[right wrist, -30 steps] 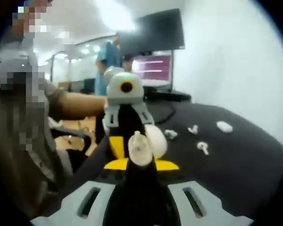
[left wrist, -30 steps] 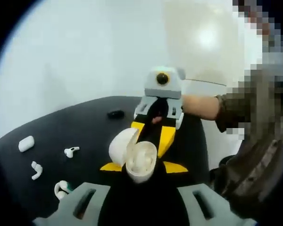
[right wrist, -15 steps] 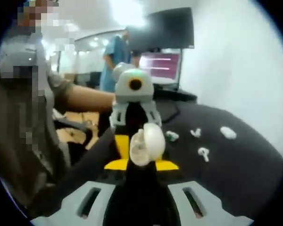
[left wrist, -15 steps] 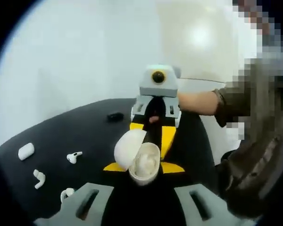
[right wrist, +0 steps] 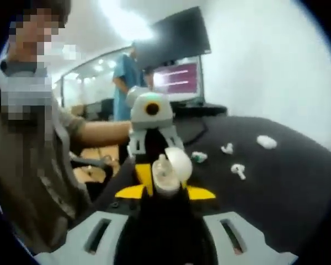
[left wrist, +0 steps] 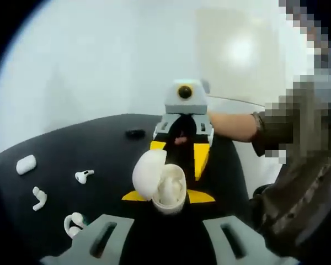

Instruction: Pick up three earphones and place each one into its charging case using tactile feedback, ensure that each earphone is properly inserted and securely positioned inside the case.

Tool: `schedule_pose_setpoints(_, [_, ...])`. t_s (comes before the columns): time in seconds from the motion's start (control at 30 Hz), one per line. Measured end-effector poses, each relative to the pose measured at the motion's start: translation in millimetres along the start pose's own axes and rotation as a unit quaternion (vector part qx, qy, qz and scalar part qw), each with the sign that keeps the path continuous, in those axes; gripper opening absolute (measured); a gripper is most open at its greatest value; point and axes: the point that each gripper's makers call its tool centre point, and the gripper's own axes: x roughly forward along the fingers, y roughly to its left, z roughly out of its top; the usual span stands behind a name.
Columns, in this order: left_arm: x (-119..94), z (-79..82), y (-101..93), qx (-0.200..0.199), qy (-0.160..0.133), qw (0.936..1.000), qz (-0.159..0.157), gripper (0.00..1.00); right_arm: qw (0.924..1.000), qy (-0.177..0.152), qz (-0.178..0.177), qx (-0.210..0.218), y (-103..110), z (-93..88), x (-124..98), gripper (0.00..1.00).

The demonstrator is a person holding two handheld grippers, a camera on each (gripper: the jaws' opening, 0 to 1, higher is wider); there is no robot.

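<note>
While the left gripper (left wrist: 166, 212) pinches the charging case (left wrist: 168, 190) at mid-frame in the left gripper view, the case lid (left wrist: 148, 174) hangs open toward 10 o'clock and an earphone (left wrist: 167, 189) sits in the case body. Jaws closed on the case's lower part.

Left gripper view, L to R: a closed white case (left wrist: 26, 164) at 9 o'clock on the black table (left wrist: 99, 143); a loose earbud (left wrist: 39, 198) just below it, stem bent; another white case (left wrist: 73, 223) lying open at 8 o'clock w/ a bit of teal beside it; a second loose earbud (left wrist: 83, 176) nearer centre. A small dark object (left wrist: 135, 133) at 11 o'clock near the table's far edge, can't tell what it is. The right gripper (left wrist: 182, 141) faces in from 12 o'clock, yellow jaw pads pointing at the held case; a person's forearm (left wrist: 234, 126) runs off to 3 o'clock.

Right gripper view: the person's sleeve (right wrist: 55, 124) at 9 o'clock, the left gripper (right wrist: 160, 193) opposite at centre holding the open case (right wrist: 168, 174). The right gripper's (right wrist: 164, 232) own tips are hidden under the case, so can't tell if they're open or closed. At 2 o'clock on the table (right wrist: 276, 176) lie small white pieces, well apart from the case: earbud (right wrist: 238, 170), earbud (right wrist: 227, 148), closed case (right wrist: 266, 142). A monitor (right wrist: 176, 72) stands at 12 o'clock w/ a second person (right wrist: 121, 83) beside it.
</note>
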Motion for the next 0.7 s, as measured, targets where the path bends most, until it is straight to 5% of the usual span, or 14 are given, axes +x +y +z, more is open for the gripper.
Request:
schedule_pose_setpoints(0.13, [-0.1, 0.8, -0.5, 0.009, -0.003, 1.0, 0.001, 0.2, 0.9977, -0.063, -0.002, 0.025, -15.7, 38.2, -9.7, 0.32])
schedule_pose_setpoints(0.2, [0.0, 1.3, -0.7, 0.013, -0.004, 0.9999, 0.0, 0.2, 0.9977, -0.063, 0.014, 0.023, -15.5, 45.3, -6.4, 0.3])
schedule_pose_setpoints(0.43, [-0.6, 3.3, -3.8, 0.034, -0.012, 0.9994, -0.001, 0.2, 0.9988, -0.005, 0.048, -0.006, -8.2, 24.5, 24.9, 0.21])
schedule_pose_setpoints(0.6, [-0.7, 3.6, -4.8, 0.034, -0.012, 0.9993, -0.003, 0.2, 0.9949, -0.006, 0.056, 0.084, -10.8, 23.2, 24.8, 0.2])
schedule_pose_setpoints(0.7, [-0.9, 3.4, -5.8, 0.034, -0.011, 0.9993, -0.005, 0.2, 0.9802, -0.014, 0.067, 0.186, -15.0, 21.0, 26.2, 0.2])
